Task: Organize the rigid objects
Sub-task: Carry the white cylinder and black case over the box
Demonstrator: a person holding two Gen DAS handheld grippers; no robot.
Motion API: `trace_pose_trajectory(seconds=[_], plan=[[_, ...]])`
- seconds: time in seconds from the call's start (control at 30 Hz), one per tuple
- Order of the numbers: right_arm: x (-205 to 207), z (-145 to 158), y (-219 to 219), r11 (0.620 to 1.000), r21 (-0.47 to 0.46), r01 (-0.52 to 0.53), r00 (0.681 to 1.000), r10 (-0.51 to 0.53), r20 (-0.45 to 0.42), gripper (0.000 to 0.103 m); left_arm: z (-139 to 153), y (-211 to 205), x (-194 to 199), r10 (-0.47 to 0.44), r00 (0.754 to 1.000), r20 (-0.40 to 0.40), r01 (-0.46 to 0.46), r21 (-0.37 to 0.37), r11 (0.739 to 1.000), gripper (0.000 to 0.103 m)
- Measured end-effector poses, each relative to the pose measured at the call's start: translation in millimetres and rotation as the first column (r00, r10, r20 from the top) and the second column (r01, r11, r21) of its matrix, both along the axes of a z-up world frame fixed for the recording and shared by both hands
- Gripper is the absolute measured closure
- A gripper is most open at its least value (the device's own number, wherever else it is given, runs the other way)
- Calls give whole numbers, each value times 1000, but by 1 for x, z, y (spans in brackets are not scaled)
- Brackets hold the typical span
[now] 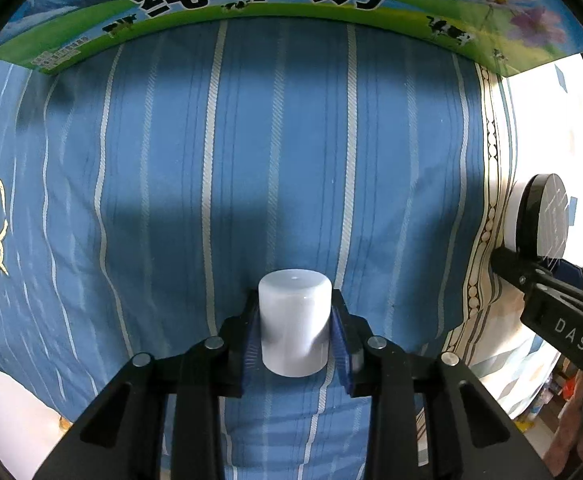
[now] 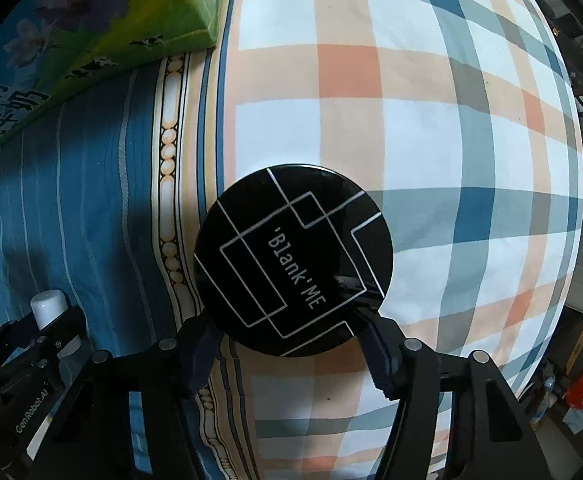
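A white cylinder (image 1: 293, 320) stands upright between the blue pads of my left gripper (image 1: 295, 306), which is shut on it above a blue striped cloth (image 1: 251, 140). The right wrist view shows the same cylinder (image 2: 49, 308) at the far left, with the left gripper (image 2: 53, 330) around it. A black round case (image 2: 291, 264) printed "Blank ME" sits between the fingers of my right gripper (image 2: 291, 346), whose pads press on its lower rim. In the left wrist view the case (image 1: 545, 216) appears edge-on at the right, held by the right gripper (image 1: 531, 268).
A blue and green milk carton box (image 1: 291, 0) lies along the far edge of the striped cloth, and shows again as the box (image 2: 71, 60) at upper left. A plaid checked cover (image 2: 411, 100) spreads under the right gripper. Room clutter lies beyond the bed's right edge.
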State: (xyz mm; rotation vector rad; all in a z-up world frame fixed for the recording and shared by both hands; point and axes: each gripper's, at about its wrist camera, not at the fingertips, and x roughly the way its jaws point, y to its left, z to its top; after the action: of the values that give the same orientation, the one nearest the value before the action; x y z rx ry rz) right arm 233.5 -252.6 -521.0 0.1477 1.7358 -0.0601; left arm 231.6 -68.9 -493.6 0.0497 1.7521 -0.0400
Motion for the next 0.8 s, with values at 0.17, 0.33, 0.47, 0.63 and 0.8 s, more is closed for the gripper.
trace_pose_trajectory(seconds=[0.17,0.33,0.47,0.63,0.8], plan=[[-1,12,13,998,-30,-47,999,48,21,102,3,4,-7,7,1000,7,-8,8,1000,74],[-4,6,-1,995,99,14,999,-11,-33,86,6,8,-10,18,1000,6,-18,1,1000,74],[-17,23,-43,969,189,158,987,-157,-18,33,19,6,-2,24,999,35,-23,-27,999,74],[3,39,-58,971,144,190,977,-202,68,28,26,-3,17,22,998,59,-19,-52,998,74],[35,27,-29,976,149,158,985,-167,48,27,27,-10,34,15,997,74,-11,-53,999,74]])
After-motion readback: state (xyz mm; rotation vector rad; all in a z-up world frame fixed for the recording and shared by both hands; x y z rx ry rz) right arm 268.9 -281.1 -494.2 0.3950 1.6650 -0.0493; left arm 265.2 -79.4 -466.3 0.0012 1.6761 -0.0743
